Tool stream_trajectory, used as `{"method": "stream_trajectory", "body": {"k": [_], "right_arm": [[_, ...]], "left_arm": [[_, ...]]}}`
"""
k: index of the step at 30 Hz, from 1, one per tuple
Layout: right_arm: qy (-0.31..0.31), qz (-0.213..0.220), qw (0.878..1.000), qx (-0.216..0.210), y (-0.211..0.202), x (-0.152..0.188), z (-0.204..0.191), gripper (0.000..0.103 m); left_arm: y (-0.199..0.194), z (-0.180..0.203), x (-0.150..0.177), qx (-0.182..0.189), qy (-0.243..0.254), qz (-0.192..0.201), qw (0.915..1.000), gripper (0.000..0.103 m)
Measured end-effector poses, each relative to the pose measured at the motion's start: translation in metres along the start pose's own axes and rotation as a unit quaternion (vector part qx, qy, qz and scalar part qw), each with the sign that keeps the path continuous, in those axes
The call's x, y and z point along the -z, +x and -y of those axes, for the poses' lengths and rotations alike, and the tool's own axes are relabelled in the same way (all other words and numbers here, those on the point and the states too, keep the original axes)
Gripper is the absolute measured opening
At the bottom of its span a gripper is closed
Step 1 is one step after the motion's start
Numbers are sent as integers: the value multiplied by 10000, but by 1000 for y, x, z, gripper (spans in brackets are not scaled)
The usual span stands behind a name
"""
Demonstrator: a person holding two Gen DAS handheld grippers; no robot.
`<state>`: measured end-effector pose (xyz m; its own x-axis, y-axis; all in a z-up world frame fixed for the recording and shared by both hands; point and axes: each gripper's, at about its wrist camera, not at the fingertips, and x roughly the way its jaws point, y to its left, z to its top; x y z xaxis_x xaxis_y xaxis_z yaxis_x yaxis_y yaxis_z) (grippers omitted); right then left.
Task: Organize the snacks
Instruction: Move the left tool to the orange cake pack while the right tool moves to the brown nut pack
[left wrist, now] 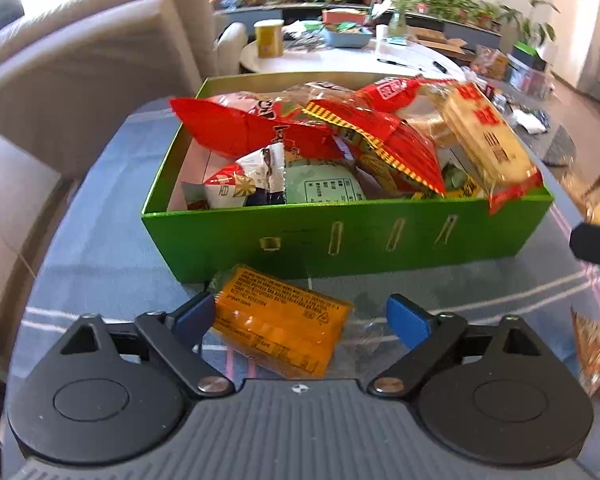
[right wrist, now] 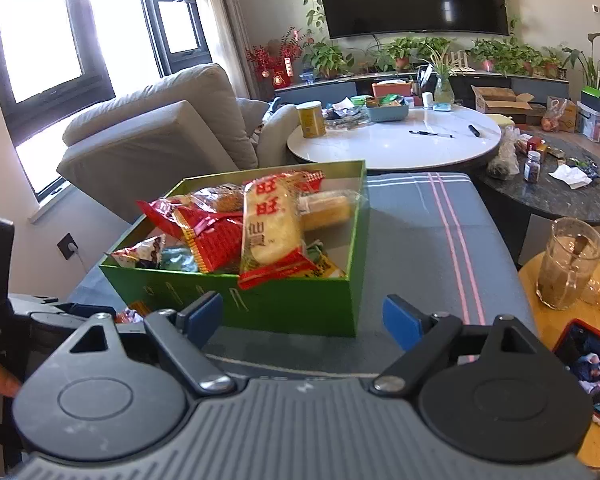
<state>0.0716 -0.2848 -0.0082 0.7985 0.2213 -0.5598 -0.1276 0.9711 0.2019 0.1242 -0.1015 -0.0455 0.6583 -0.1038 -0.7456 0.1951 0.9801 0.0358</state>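
A green box (left wrist: 220, 236) (right wrist: 300, 304) stands on the blue striped tablecloth (left wrist: 100, 240), heaped with snack packs. Among them are red bags (left wrist: 236, 128) and a pale rice-cracker pack (left wrist: 488, 132) (right wrist: 268, 228) that overhangs the near wall. An orange snack packet (left wrist: 280, 324) lies flat on the cloth in front of the box. My left gripper (left wrist: 302, 318) is open around it; the left pad sits at the packet's edge and the right pad is apart from it. My right gripper (right wrist: 304, 316) is open and empty, facing the box's near right corner.
Another snack bag (left wrist: 596, 356) lies on the cloth at the right edge. A glass mug (right wrist: 568, 264) and a phone (right wrist: 588, 368) rest on a wooden side table to the right. Behind the box are a sofa (right wrist: 152, 140) and a round white table (right wrist: 396, 148).
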Motion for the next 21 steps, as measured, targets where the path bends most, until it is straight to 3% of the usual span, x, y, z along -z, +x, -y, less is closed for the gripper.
{"method": "stream_trajectory", "body": {"k": [4,7,13,17,21], "right_arm": [[10,-67,10000,59,-1,5,1,86],[-19,-119,9999,104,-3,8,2,86],[10,-291,9993,246,-2,14,6,86],[9,-435,9983,384,0,18,9,86],[133,-619,9961,609,2,23,15,87]], "left_arm": [[-9,0,9,69,580,113,9982,72],[-15,-5,15,179,803,64,9966,68],[-32,-23,22,272,549,109,9981,69],[-45,-33,18,295,218,301,9989,82],[-48,-38,16,489,-85,237,9985,83]]}}
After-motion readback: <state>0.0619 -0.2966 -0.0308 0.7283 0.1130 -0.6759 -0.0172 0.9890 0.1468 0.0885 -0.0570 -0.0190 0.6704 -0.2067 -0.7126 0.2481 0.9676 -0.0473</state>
